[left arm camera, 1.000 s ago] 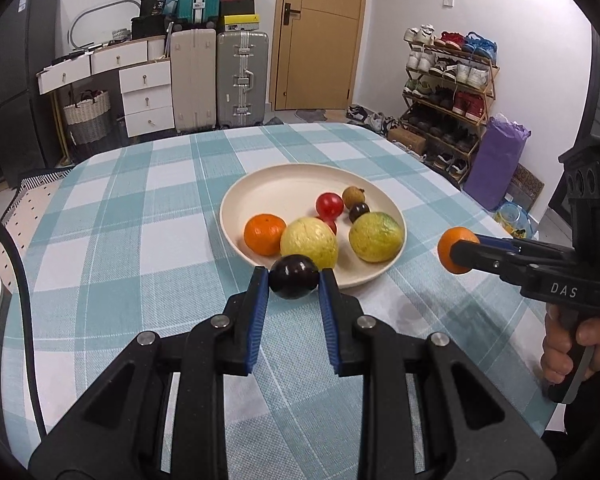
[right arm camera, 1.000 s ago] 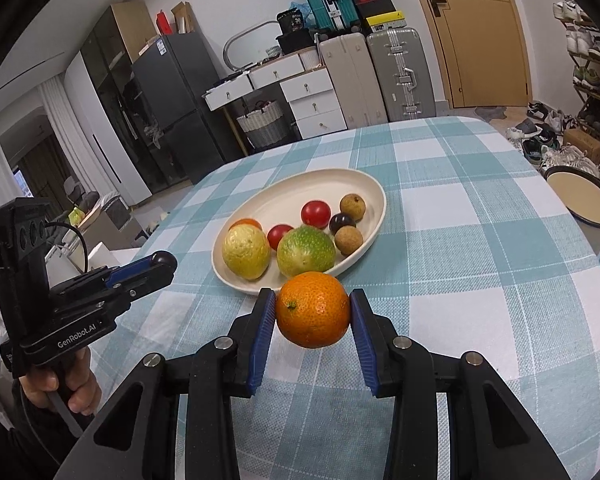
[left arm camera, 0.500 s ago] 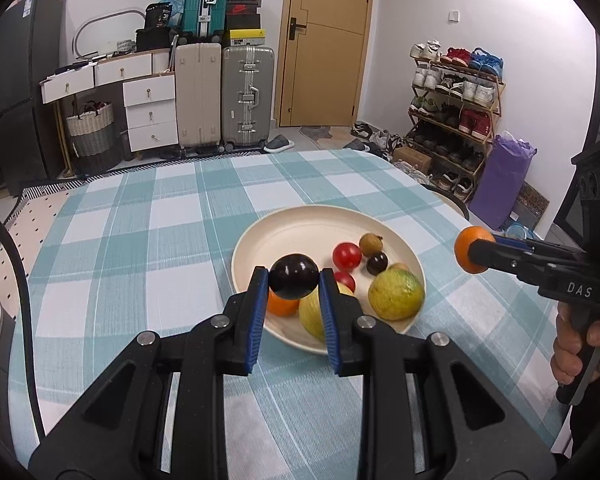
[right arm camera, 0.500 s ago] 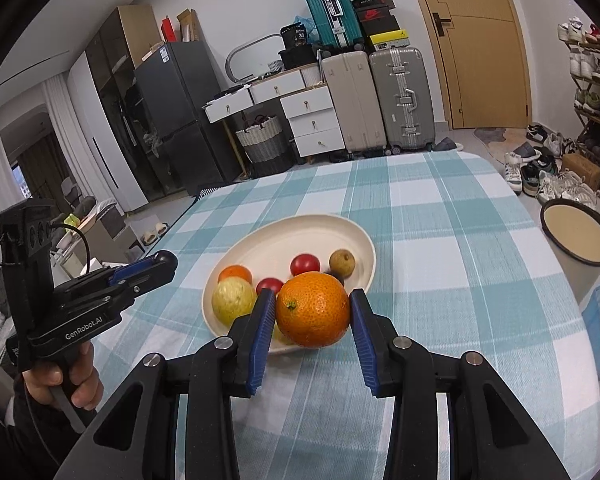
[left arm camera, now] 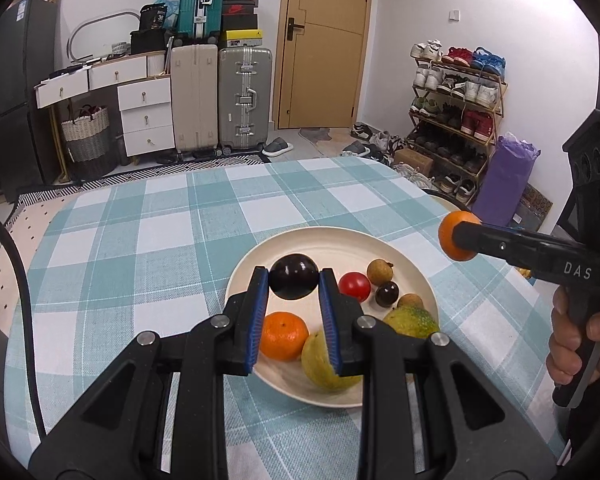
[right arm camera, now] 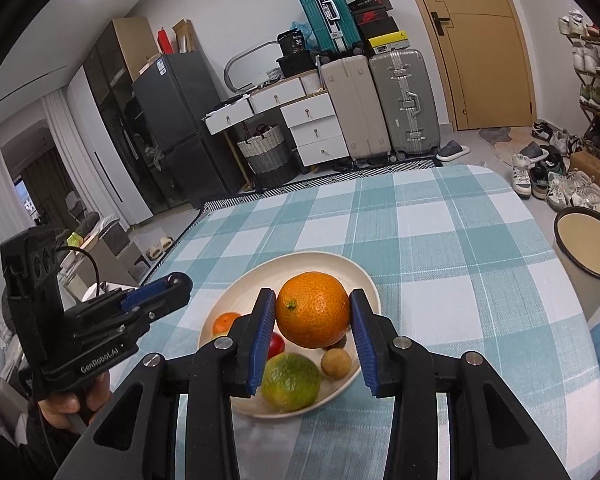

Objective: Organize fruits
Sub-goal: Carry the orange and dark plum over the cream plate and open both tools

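Observation:
My left gripper (left arm camera: 293, 285) is shut on a dark purple plum (left arm camera: 293, 282), held above the near side of a cream plate (left arm camera: 332, 242). On the plate lie an orange (left arm camera: 282, 336), a red tomato (left arm camera: 354, 287), a small dark fruit (left arm camera: 387, 294), two brown longans (left arm camera: 379, 272) and two yellow-green fruits (left arm camera: 412, 320). My right gripper (right arm camera: 313, 312) is shut on a large orange (right arm camera: 313, 310) over the plate (right arm camera: 320, 260); it also shows at the right of the left wrist view with that orange (left arm camera: 452, 236). The left gripper (right arm camera: 176, 286) appears at the left of the right wrist view.
The plate sits on a table with a teal checked cloth (left arm camera: 160, 240). A round bin (right arm camera: 588, 248) stands off the table's right edge. Suitcases (left arm camera: 244, 96), drawers and a shoe rack (left arm camera: 456, 96) line the far walls. A person's hand (left arm camera: 572, 340) holds the right gripper's handle.
Both grippers have moved forward and slightly up with their fruits, so each now hangs over the plate instead of short of its near rim. Neither grip has altered.

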`<state>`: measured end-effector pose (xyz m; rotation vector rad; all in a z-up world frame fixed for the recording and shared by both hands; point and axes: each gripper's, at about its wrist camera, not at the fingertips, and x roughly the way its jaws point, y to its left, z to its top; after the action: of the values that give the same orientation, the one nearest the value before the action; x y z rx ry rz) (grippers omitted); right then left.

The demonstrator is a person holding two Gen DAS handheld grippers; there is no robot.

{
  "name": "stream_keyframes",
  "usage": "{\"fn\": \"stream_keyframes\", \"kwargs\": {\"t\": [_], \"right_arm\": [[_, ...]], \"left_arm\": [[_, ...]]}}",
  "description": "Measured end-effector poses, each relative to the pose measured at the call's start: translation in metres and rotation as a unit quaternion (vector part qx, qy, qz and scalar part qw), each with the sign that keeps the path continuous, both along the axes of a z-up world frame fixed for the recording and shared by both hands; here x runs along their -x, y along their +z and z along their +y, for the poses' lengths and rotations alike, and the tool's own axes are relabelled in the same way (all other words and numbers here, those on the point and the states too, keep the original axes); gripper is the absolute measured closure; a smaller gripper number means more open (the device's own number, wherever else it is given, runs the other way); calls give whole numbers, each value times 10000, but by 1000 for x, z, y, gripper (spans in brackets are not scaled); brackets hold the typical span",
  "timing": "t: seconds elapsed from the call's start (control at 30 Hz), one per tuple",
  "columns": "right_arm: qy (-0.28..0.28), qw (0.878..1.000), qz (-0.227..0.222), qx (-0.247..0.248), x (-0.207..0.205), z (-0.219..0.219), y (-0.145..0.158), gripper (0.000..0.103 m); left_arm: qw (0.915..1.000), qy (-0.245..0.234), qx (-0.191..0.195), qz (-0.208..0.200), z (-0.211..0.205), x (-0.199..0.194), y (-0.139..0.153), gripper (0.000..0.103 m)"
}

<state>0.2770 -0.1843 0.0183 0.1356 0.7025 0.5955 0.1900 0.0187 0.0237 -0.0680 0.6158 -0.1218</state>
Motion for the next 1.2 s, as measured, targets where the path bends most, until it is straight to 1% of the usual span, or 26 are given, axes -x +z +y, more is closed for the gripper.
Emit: {"fn": "stream_keyframes", "kwargs": {"t": [0.33,0.63,0.97,1.1,1.2], "right_arm": [[-125,9997,217,11,-23,3,-23,65],[-54,9998,183,89,-44,27,-33,65],[-34,9993,361,-4,-61,34,-43,64],[26,9991,408,55,-63,39,-47,64],[35,9993,337,133,-62,42,-48,64]], "left_arm": [[9998,-97,-38,173,-9,-29,-18,80],[9993,-85,79,354,-10,-51,-32,80],[9987,-22,20,507,-7,-57,-44,80],[9984,-34,42,570,-6,-58,-48,80],[9980,-36,79,633,-6,-58,-50,80]]}}
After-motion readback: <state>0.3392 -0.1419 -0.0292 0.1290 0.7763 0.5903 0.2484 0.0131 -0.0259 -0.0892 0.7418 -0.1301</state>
